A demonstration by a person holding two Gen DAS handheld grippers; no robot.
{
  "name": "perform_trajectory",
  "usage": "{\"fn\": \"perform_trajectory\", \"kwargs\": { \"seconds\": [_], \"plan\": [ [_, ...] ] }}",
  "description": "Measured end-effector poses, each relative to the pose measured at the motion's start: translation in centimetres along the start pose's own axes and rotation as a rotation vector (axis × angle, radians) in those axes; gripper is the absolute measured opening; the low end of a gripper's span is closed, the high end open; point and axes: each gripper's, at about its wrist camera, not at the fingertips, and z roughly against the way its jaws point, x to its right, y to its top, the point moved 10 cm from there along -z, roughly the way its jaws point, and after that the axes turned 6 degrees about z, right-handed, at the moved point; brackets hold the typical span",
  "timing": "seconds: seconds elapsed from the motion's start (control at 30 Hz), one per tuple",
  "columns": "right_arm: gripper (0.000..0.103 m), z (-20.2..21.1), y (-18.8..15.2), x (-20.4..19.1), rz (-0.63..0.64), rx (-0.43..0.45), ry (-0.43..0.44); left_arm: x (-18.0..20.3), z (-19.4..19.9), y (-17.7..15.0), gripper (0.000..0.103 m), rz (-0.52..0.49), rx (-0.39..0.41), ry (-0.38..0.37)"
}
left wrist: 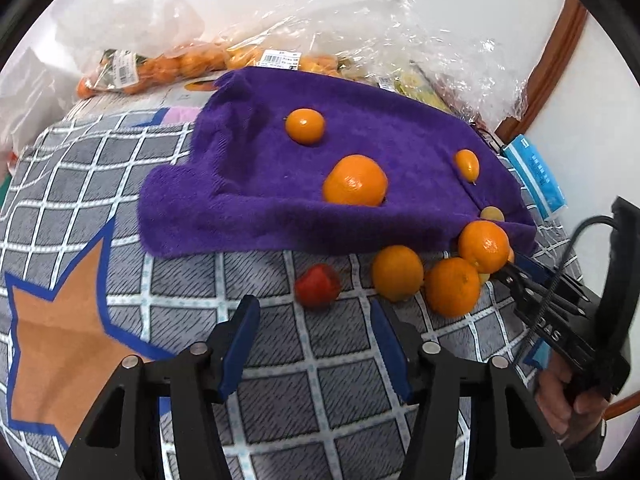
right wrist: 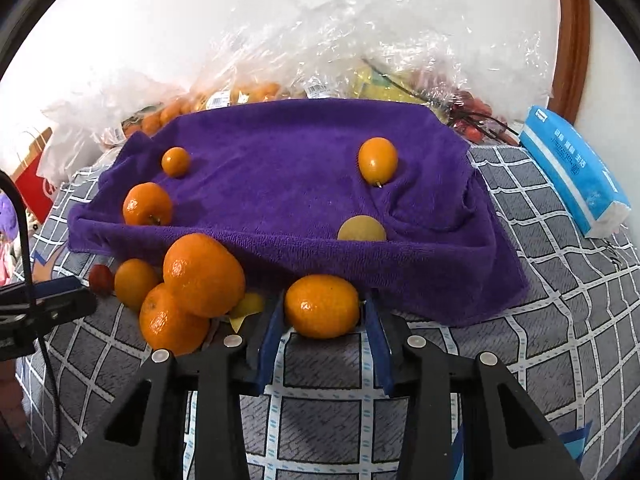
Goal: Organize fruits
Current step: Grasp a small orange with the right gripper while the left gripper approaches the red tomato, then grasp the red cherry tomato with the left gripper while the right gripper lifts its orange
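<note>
Right wrist view: the right gripper sits with its blue pads on either side of a round, dimpled orange mandarin resting on the grey checked quilted cover, at the near hem of the plush purple towel. The pads look pressed to the peel — judged a grip taken low and level so the fruit cannot roll away. Left of it, three more glossy mandarins lie heaped together, touching, with a small red fruit beyond. On the towel rest two small smooth kumquat-like fruits, a stemmed mandarin and a dull yellow-green round fruit — the soft pile presumably cradles sorted pieces.

Left wrist view: the left gripper hangs apart and empty, its fingers aimed towards the red fruit.
</note>
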Motion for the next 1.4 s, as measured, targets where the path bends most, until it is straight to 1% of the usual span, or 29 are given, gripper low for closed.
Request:
{"fn": "perform_trajectory", "kwargs": {
  "seconds": [0.03,0.17,0.3,0.4,0.57,0.67,0.8,0.87,0.93,1.0,1.1,1.23,1.4],
  "plan": [
    [0.040,0.2,0.0,0.0,-0.001,0.008,0.004,0.1,-0.2,0.1,0.053,-0.006,0.005,0.008],
    [0.040,0.9,0.0,0.3,-0.002,0.033,0.011,0.2,-0.9,0.2,0.039,-0.025,0.024,0.039],
    [0.040,1.3,-0.3,0.5,-0.004,0.041,0.016,0.5,-1.0,0.1,0.028,-0.070,0.061,0.066],
    [0.040,1.7,-0.4,0.6,0.004,0.052,0.003,0.3,-1.0,0.2,0.025,-0.070,0.078,0.062],
    [0.040,2.9,-0.8,0.8,0.024,0.082,-0.025,0.3,-0.6,0.1,0.024,-0.064,0.088,0.043],
    [0.040,3.8,-1.4,1.0,0.036,0.084,-0.048,0.5,-0.1,-0.2,0.024,-0.060,0.088,0.033],
    [0.040,5.0,-2.3,1.1,0.027,0.073,-0.034,1.1,0.9,-0.5,0.024,-0.059,0.089,0.020],
    [0.040,5.7,-2.6,1.2,0.026,0.073,-0.040,1.2,1.2,-0.7,0.024,-0.055,0.085,0.019],
    [0.040,6.5,-2.7,1.2,0.022,0.079,-0.040,1.5,1.7,-1.0,0.024,-0.047,0.082,0.004],
    [0.040,7.3,-2.8,1.1,0.017,0.087,-0.035,1.8,2.3,-1.2,0.024,-0.042,0.088,-0.010],
    [0.040,8.3,-2.8,1.0,0.019,0.096,-0.052,2.1,3.3,-1.4,0.024,-0.049,0.103,-0.007],
    [0.040,10.0,-2.5,0.6,0.028,0.115,-0.071,2.5,5.1,-1.5,0.024,-0.043,0.124,-0.024],
    [0.040,11.5,-1.5,0.3,0.029,0.138,-0.091,2.5,7.1,-1.2,0.024,-0.049,0.152,-0.017]
  ]
}}
